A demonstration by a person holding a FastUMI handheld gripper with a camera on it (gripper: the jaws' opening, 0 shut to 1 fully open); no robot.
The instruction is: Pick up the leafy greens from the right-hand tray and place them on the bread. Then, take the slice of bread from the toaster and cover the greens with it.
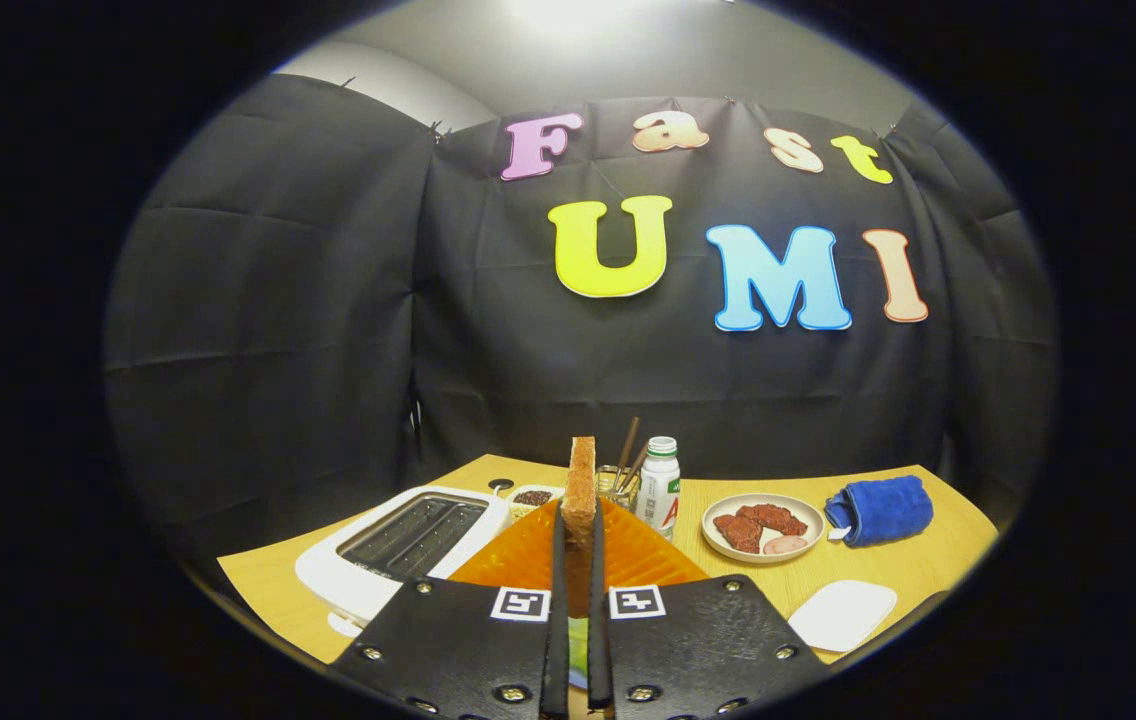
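My gripper [578, 540] is shut on a slice of bread [582, 480], which stands on edge between the two fingers and rises above their tips. The white toaster [398, 545] lies to the left of the fingers, its slots dark. Under and beyond the fingers spreads an orange tray [528, 555]. A strip of pale green [578, 640] shows low in the gap between the fingers; I cannot tell what it is. A white tray [843, 612] lies to the right of the gripper.
Beyond the fingers stand a white bottle with a green cap [660, 487], a glass with sticks [620, 480] and a small dish of dark bits [531, 497]. Further right are a plate of reddish food [763, 527] and a blue cloth [880, 510] on the wooden table [938, 555].
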